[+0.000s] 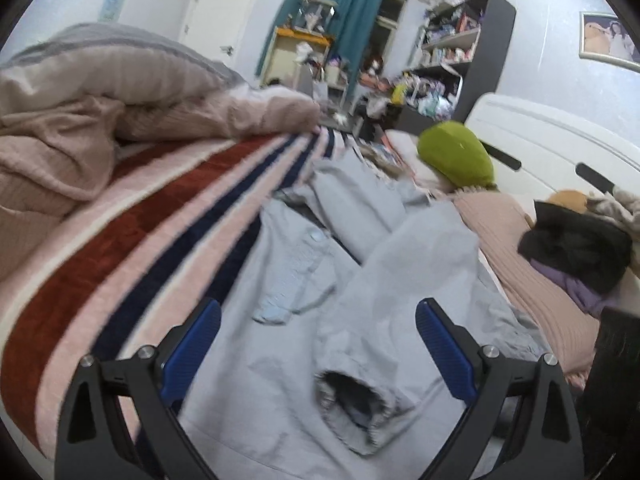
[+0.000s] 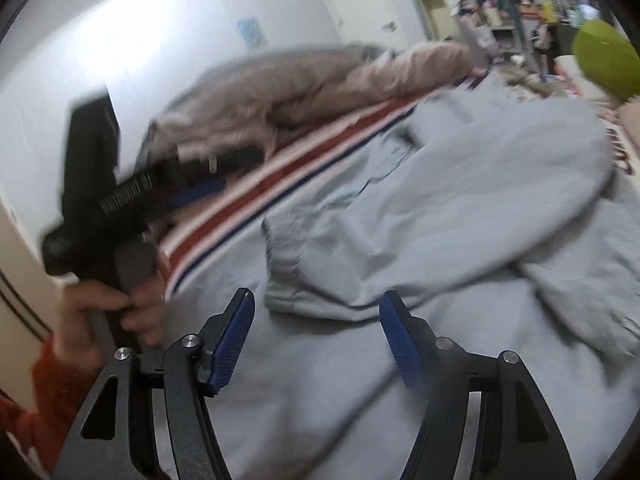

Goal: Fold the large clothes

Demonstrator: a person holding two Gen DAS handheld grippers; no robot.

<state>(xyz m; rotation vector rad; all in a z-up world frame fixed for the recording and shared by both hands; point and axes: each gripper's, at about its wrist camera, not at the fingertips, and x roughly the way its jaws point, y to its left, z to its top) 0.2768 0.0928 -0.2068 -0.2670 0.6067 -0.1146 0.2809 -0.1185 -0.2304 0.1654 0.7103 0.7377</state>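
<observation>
A large light grey jacket lies spread on the striped blanket, with one sleeve folded across its body. In the left wrist view the sleeve's dark-lined cuff lies below my left gripper, which is open and holds nothing. In the right wrist view the same jacket fills the middle, and its elastic cuff lies just beyond my right gripper, which is open with no cloth between its blue pads. A hand in a red sleeve holds the left gripper at the left, blurred.
A bunched beige duvet lies along the far side of the bed. A green pillow and a white headboard stand at the bed's head. Dark clothes are piled on a pink cover. Cluttered shelves stand beyond.
</observation>
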